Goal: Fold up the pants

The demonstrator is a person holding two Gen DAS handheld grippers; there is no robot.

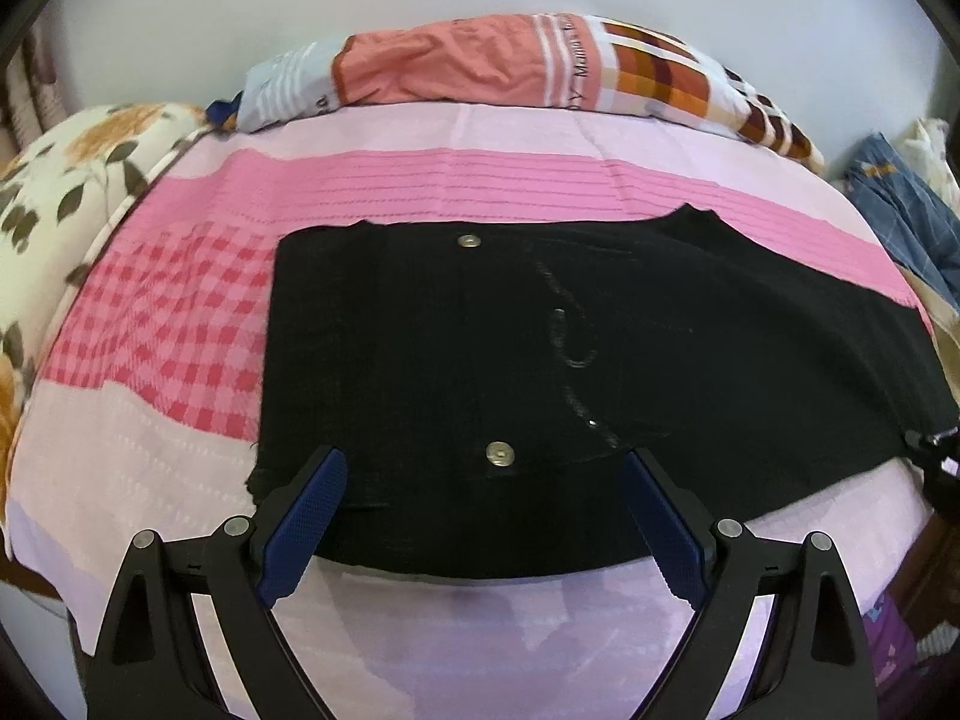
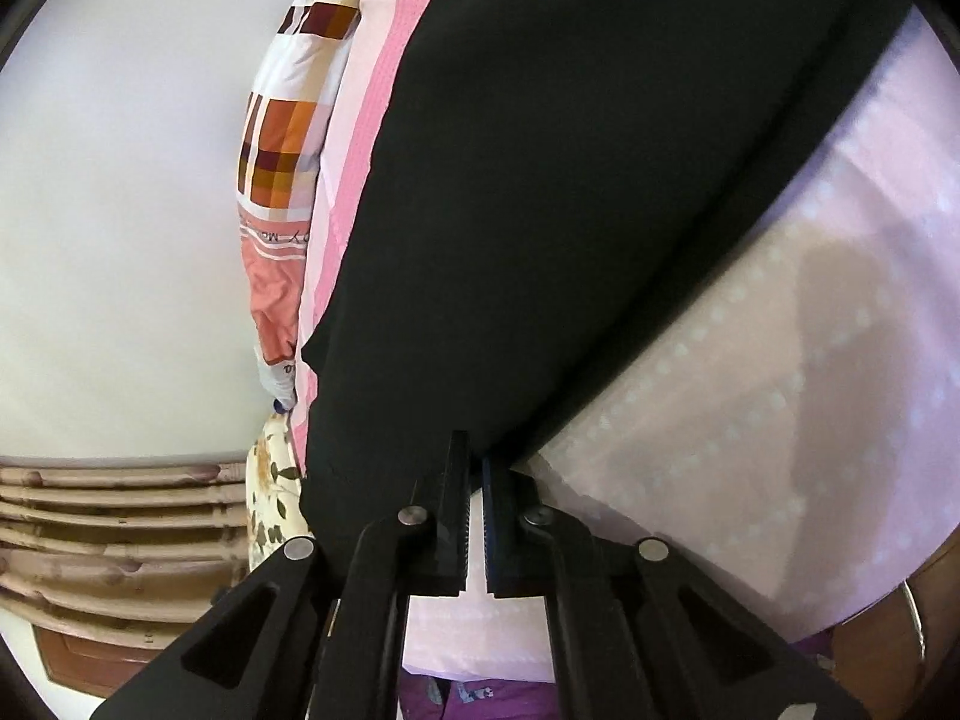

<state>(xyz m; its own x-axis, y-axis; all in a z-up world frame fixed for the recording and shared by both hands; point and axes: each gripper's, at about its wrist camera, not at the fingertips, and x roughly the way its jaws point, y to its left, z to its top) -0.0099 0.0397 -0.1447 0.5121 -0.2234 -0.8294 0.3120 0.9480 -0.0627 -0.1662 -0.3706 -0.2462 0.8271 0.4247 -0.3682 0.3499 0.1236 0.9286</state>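
Observation:
Black pants (image 1: pixel 540 372) lie flat across a pink and lilac bedspread (image 1: pixel 180 336), waist end at the left with two metal buttons showing. My left gripper (image 1: pixel 483 471) is open, its blue-padded fingers (image 1: pixel 306 516) spread over the near waist edge, holding nothing. In the right wrist view the pants (image 2: pixel 570 210) fill the middle. My right gripper (image 2: pixel 474 450) is shut on the pants' edge at the fingertips. The right gripper also shows at the far right edge of the left wrist view (image 1: pixel 933 450).
A patchwork pillow (image 1: pixel 510 66) lies at the head of the bed against a pale wall. A floral blanket (image 1: pixel 66 180) sits at the left, blue clothing (image 1: pixel 906 216) at the right. A wooden slatted piece (image 2: pixel 108 546) shows in the right wrist view.

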